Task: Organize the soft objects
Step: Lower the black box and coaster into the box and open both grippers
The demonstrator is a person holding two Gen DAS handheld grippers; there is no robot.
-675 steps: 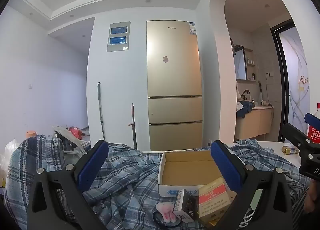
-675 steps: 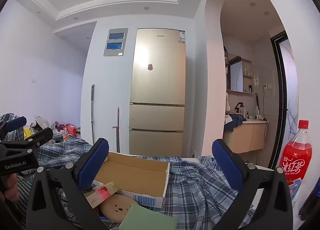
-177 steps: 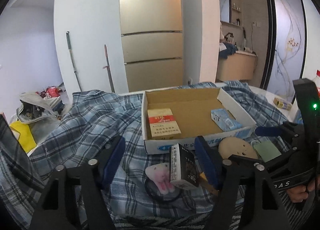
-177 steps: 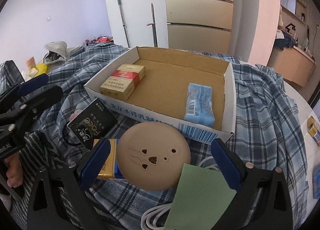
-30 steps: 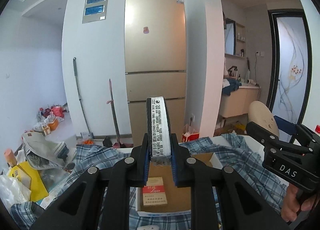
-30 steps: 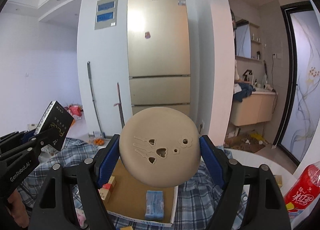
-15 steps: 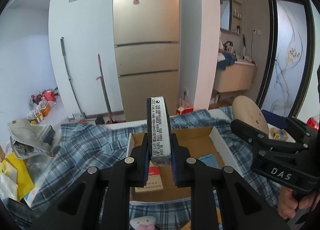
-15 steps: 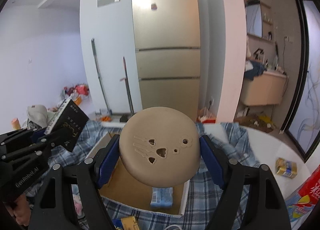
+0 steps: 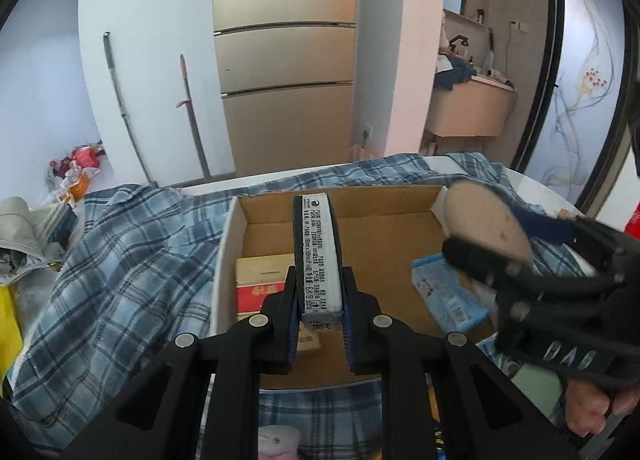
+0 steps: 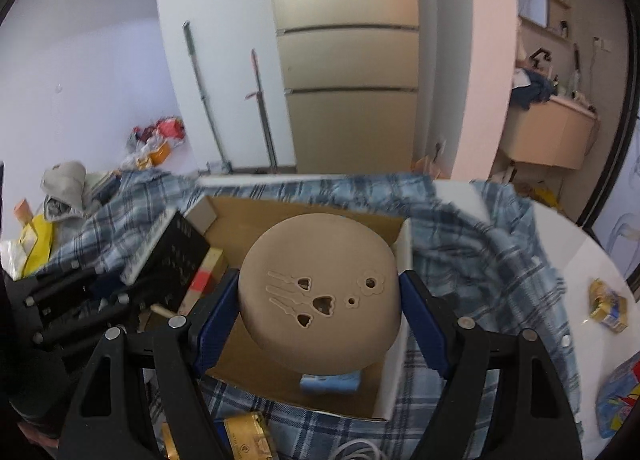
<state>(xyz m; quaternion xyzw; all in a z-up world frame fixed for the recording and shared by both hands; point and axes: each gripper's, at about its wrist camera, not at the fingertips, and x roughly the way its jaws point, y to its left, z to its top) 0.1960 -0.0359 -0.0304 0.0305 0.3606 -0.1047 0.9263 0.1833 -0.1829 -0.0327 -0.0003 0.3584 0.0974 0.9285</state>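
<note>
The left gripper (image 9: 318,316) is clamped tight on a black pack (image 9: 317,256), held on edge with its white printed side up, jutting forward from the jaws. Below and ahead of it lies an open cardboard box (image 9: 230,252) on a plaid cloth (image 9: 120,260). Under the pack, in the box, sits a red-and-tan pack (image 9: 260,280); to the gripper's right lies a blue packet (image 9: 448,294). The right gripper (image 10: 320,308) has its jaws set wide, pressing both sides of a round tan disc (image 10: 320,292) with small cut-out holes. The disc hangs over the box's right end, with the blue packet just beneath it. A gold pack (image 10: 244,434) lies on the cloth below that gripper's left finger.
</note>
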